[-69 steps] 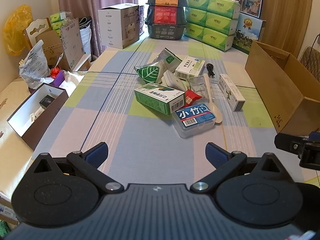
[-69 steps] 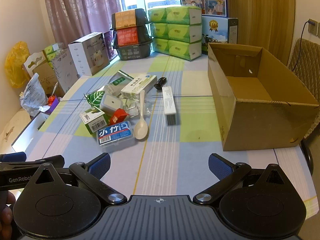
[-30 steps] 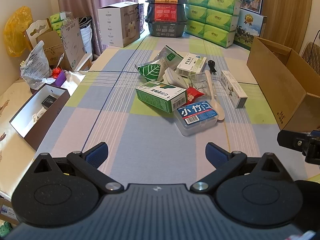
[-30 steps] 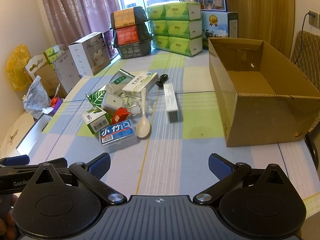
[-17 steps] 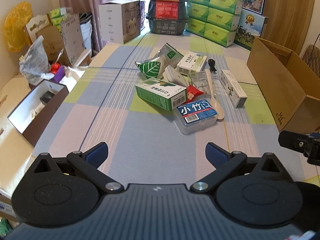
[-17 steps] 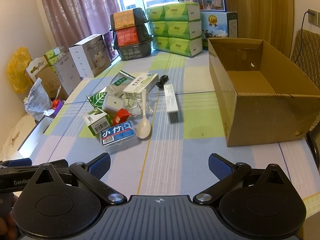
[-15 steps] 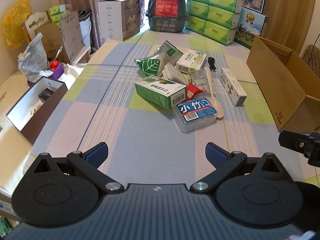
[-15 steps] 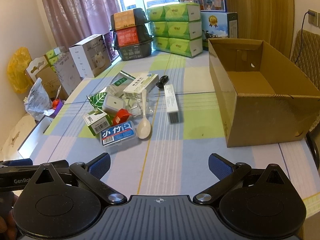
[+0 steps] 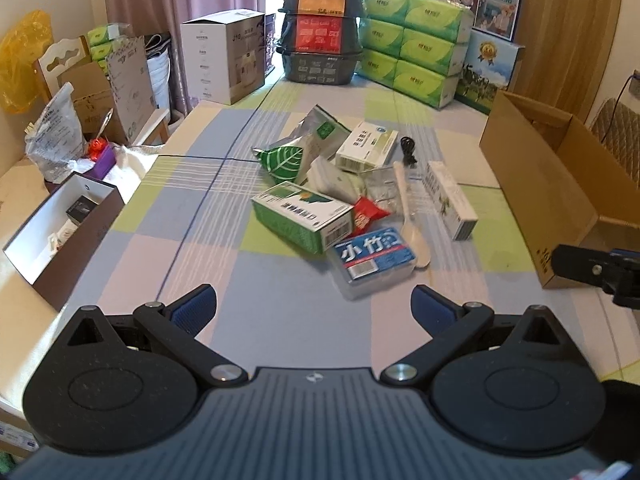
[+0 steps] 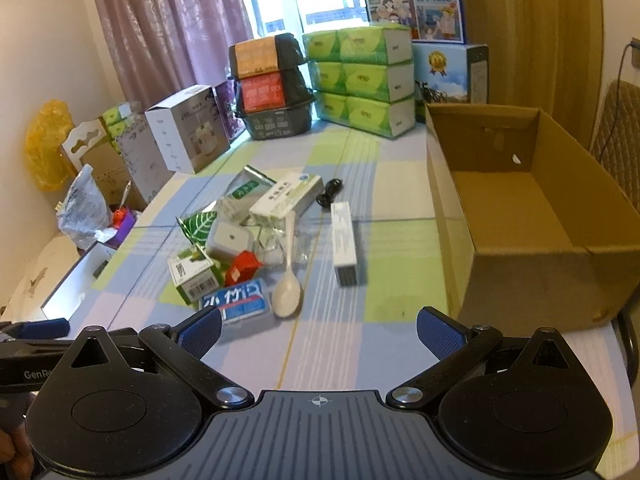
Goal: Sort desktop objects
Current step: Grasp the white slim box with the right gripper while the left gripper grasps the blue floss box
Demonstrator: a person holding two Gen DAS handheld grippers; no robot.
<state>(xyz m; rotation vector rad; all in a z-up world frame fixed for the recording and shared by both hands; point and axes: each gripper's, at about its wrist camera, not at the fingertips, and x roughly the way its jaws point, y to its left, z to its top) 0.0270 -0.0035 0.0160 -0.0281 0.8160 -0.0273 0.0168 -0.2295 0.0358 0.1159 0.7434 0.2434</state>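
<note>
Both claws hang low over the near end of the counter (image 9: 280,320), each spread wide and gripping nothing. The left claw (image 9: 314,308) faces the pile from the near edge; the right claw (image 10: 318,330) sits beside it, pointed between the pile and the carton (image 10: 520,216).

The clutter lies mid-counter in one loose heap. Nearest is a clear case (image 9: 374,258) with a blue label, touching a white spoon (image 9: 410,216) on its right. A green box (image 9: 302,216) lies just behind the case, a red packet (image 9: 368,214) wedged between them. A narrow white box (image 9: 452,198) lies apart, towards the carton (open-topped, its inside bare in the right view). A black cable (image 9: 408,151) sits at the heap's far side.
</note>
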